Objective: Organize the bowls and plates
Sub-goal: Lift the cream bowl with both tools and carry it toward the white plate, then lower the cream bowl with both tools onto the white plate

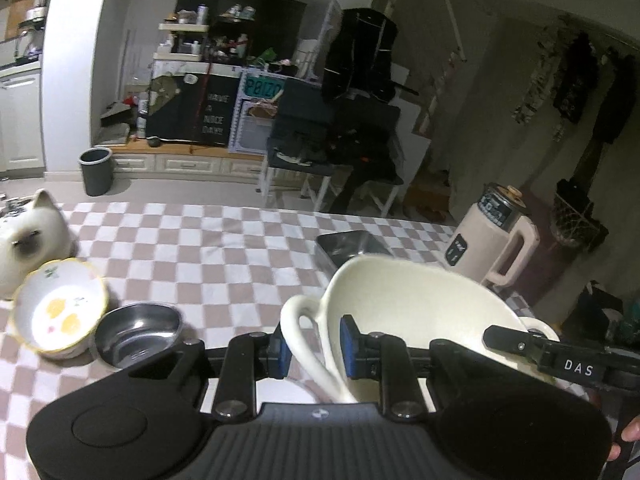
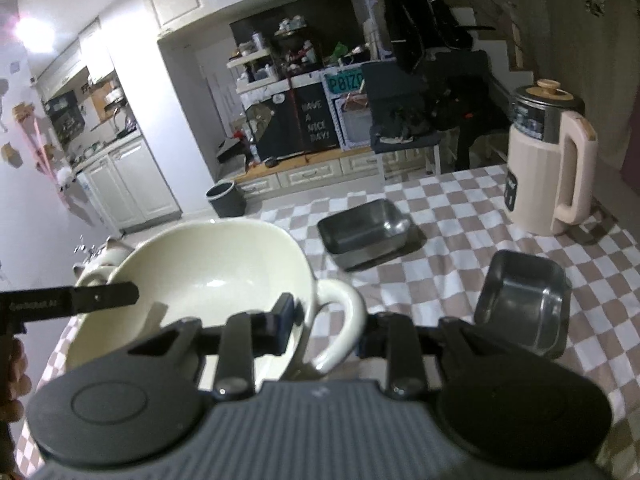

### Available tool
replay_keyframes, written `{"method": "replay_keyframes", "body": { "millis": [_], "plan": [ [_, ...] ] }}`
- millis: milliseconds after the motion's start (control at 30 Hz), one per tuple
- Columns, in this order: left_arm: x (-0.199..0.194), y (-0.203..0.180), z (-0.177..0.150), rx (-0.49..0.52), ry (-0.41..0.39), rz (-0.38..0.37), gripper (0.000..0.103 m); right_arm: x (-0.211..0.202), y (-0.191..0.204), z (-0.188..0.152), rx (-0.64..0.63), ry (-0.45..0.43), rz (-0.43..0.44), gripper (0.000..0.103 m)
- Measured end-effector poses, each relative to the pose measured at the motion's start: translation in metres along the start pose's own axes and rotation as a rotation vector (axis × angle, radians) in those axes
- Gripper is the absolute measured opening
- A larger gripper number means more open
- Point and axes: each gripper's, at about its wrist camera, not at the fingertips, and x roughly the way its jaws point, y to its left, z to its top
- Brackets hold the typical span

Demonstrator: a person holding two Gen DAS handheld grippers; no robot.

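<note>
Two grippers — left (image 1: 313, 350), right (image 2: 325, 330) — clamp a glossy cream two-handled bowl (image 2: 208, 264).

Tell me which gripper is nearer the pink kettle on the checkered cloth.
Right. The right gripper, clamped on the cream bowl's handle, is on the side toward the pink kettle; the left gripper grips the opposite handle, farther away.

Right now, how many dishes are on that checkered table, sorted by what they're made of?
Ceramic: 2, the cream two-handled bowl and the flowered bowl.
Steel: 3, the round bowl, the far square tray and the near square tray.
Total: 5.
</note>
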Motion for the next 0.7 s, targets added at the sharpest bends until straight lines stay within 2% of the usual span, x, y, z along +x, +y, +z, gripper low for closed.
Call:
{"method": "replay_keyframes", "body": {
  "millis": [67,100,133,433,700],
  "plan": [
    [-0.01,0.011,-0.006,-0.012,-0.003,0.01,0.025,0.002,0.011,-0.004,-0.027,0.015,0.006,0.031],
    [-0.015,0.017,-0.009,-0.025,-0.004,0.009,0.025,0.005,0.018,-0.005,-0.044,0.028,0.041,0.023],
    [-0.02,0.023,-0.012,-0.039,-0.006,0.016,0.025,0.008,0.023,-0.007,-0.042,0.033,0.046,0.026],
    [-0.046,0.086,-0.032,-0.16,-0.017,0.082,0.025,0.035,0.082,-0.017,-0.159,0.075,0.1,0.021],
    [-0.048,0.131,-0.044,-0.267,0.01,0.092,0.025,0.052,0.123,-0.026,-0.252,0.116,0.141,0.02]
  ]
}}
